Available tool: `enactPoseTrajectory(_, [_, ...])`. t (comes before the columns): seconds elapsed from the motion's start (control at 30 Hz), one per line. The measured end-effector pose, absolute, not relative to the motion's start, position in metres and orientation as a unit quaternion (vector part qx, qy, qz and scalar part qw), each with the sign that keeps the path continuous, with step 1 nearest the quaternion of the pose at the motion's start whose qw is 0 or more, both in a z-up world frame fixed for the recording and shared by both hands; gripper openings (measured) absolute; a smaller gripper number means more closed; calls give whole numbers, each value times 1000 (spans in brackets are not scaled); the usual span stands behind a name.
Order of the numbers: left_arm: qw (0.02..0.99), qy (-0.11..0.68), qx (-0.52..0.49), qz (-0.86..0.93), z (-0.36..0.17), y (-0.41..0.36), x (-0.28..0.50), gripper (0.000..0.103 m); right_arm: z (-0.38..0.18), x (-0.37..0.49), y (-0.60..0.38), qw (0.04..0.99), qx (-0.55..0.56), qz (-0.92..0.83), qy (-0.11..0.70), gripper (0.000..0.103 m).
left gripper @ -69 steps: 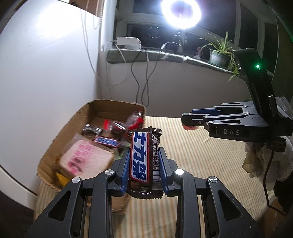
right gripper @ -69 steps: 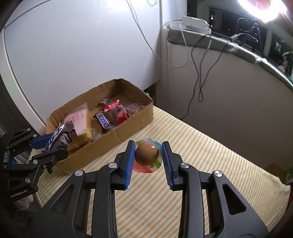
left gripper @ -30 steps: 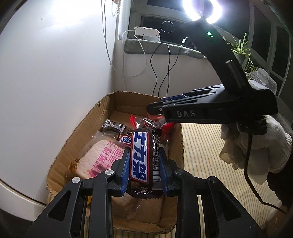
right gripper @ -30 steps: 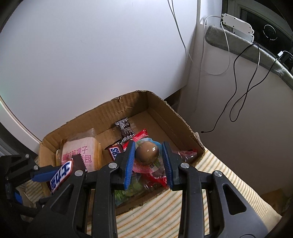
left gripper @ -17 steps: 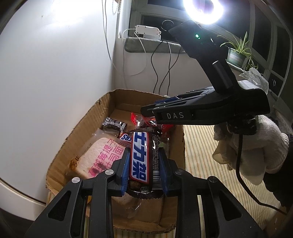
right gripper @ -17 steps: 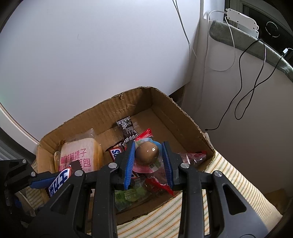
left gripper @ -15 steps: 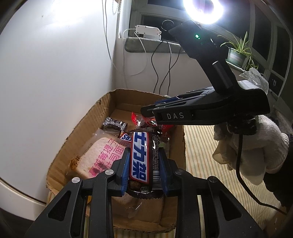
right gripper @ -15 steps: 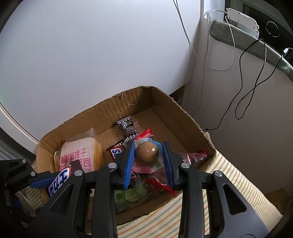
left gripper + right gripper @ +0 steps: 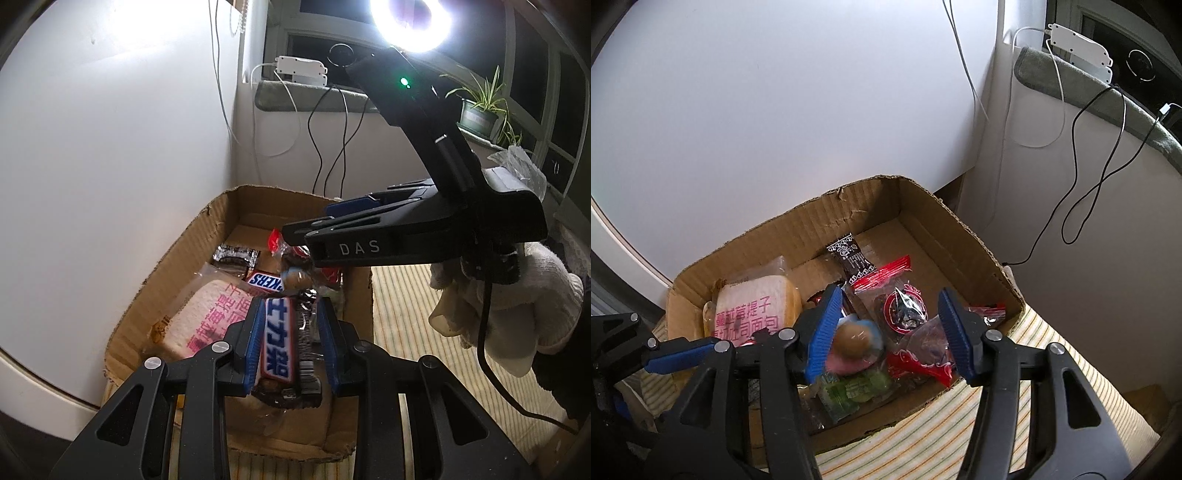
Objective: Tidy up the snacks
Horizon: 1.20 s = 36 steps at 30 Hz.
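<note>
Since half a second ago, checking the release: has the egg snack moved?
Yes. The egg snack has dropped from the opened right gripper toward the cardboard box floor.

The right gripper (image 9: 892,328) has spread, dropping the egg snack (image 9: 854,338).

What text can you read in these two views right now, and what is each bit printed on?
"DAS": side of the right gripper.
"士力架": bar clamped in the left gripper.
"KERS" (partial): second bar in the cardboard box.
Pink Chinese characters on the bread packet: only partly legible.
Black sachet: print too small.
</note>
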<state>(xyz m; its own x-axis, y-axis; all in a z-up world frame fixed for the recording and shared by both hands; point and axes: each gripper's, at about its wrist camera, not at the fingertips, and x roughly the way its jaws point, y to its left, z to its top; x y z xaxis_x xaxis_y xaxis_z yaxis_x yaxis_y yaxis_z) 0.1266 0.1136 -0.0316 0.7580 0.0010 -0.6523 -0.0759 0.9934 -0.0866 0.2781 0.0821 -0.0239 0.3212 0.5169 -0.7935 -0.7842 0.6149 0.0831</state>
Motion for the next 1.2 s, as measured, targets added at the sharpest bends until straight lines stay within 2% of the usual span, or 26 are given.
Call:
enactPoseTrajectory(0.27, [939, 338, -52, 25, -23, 109, 115, 27, -15, 270, 70, 802, -156, 406, 410, 57])
enactPoseTrajectory(0.3, [940, 337, -52, 26, -22, 108, 113, 30, -13, 268, 68, 803, -156, 405, 409, 58])
enactPoseTrajectory(0.37, [941, 334, -52, 29, -20, 106, 107, 37, -9, 264, 65, 806, -153, 403, 406, 75])
enactPoseTrajectory(0.43, [942, 331, -53, 32, -18, 105, 103, 39, -3, 259, 59, 811, -149, 402, 397, 80])
enactPoseTrajectory(0.5, [942, 330, -54, 34, -17, 103, 97, 40, 2, 253, 51, 814, -142, 403, 393, 81])
enactPoseTrajectory(0.63, [943, 325, -54, 44, -13, 98, 82, 56, 8, 242, 37, 817, -139, 400, 390, 81])
enactPoseTrajectory(1.0, [951, 299, -45, 68, 4, 78, 41, 76, 19, 198, -10, 840, -144, 371, 368, 83])
enactPoseTrajectory(1.07, [951, 296, -43, 75, 6, 75, 36, 79, 22, 191, -19, 848, -143, 362, 360, 97])
enactPoseTrajectory(1.1, [951, 296, -43, 77, 6, 74, 33, 80, 25, 186, -26, 853, -140, 359, 352, 100])
enactPoseTrajectory(1.2, [950, 297, -37, 90, 5, 71, 26, 80, 30, 175, -41, 860, -136, 354, 340, 102])
